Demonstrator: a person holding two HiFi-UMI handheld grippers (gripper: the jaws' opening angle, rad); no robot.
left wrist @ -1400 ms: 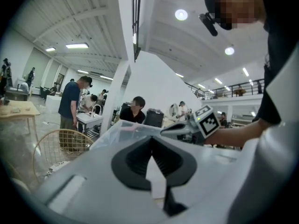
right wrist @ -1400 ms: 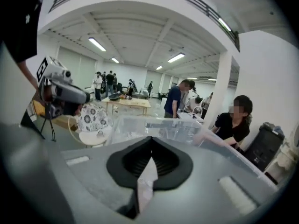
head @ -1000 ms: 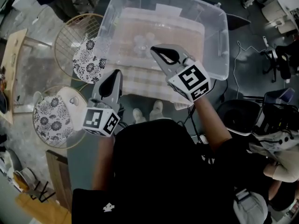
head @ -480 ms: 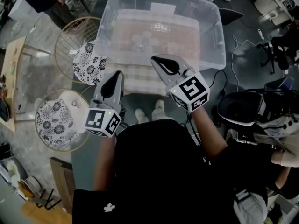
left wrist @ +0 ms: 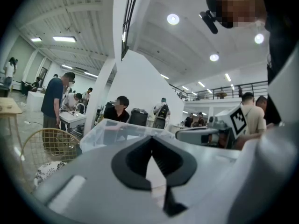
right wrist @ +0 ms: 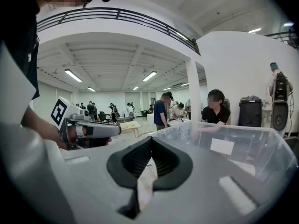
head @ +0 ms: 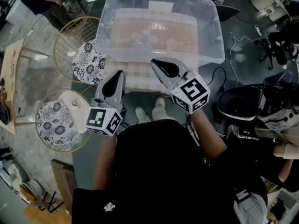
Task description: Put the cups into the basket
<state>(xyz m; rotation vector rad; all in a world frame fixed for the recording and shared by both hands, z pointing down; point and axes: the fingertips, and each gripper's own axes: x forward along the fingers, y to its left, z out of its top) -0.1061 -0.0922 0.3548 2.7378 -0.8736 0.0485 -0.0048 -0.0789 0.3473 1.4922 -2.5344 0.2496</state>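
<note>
right tongs (head: 157,64) drawn back from clear bin (head: 216,36) | left tongs (head: 117,75) steady | both together, empty

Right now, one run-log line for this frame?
left gripper: shut, empty | right gripper: shut, empty | both: near wall of clear bin | cups: clear, inside bin | wire baskets: left of bin

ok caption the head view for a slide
Left gripper and right gripper, both shut and empty, held before the clear bin.

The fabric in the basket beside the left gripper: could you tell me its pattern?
Black floral print on white fabric; clearest in the head view.
</note>
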